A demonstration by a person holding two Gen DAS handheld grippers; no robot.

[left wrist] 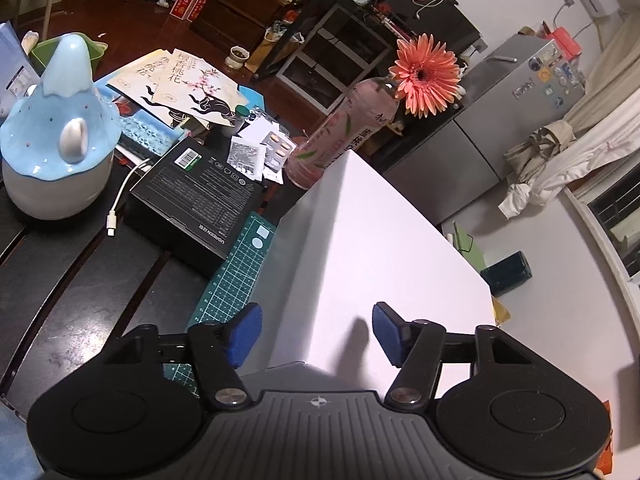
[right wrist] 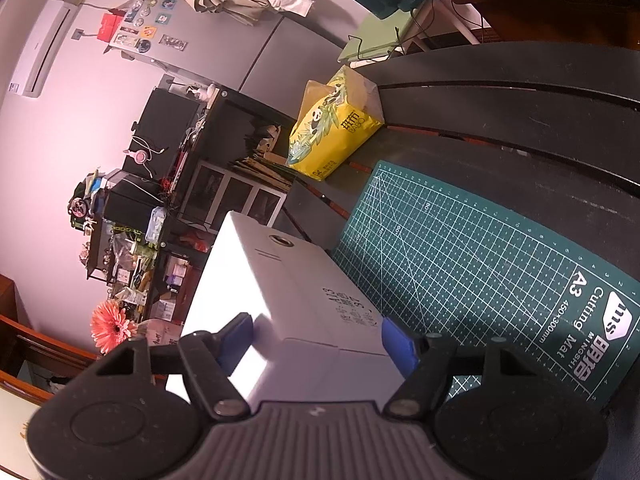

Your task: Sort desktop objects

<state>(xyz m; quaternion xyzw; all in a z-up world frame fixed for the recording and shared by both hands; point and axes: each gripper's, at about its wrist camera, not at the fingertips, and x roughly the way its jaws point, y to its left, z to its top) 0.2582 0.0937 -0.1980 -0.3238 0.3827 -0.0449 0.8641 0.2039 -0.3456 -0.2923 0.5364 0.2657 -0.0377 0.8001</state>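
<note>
A large white box (left wrist: pixel 384 240) fills the middle of the left wrist view, standing on the green cutting mat (left wrist: pixel 236 276). My left gripper (left wrist: pixel 316 332) straddles the box's near corner. One blue pad sits beside the side face and the other hovers over the top face, throwing a shadow on it, so neither clearly presses. In the right wrist view the white box (right wrist: pixel 280 280) shows a small round hole and handwriting on its face. My right gripper (right wrist: pixel 318 340) is shut on its near end, with a blue pad against each side.
A blue ceramic figure (left wrist: pixel 60 132), a white cable (left wrist: pixel 120 200) and a black carton (left wrist: pixel 192 196) lie left of the box. Behind it stand a pink bottle (left wrist: pixel 340 132) holding an orange flower (left wrist: pixel 426 76), and loose papers. A yellow tissue pack (right wrist: pixel 336 132) sits beyond the mat (right wrist: pixel 480 260).
</note>
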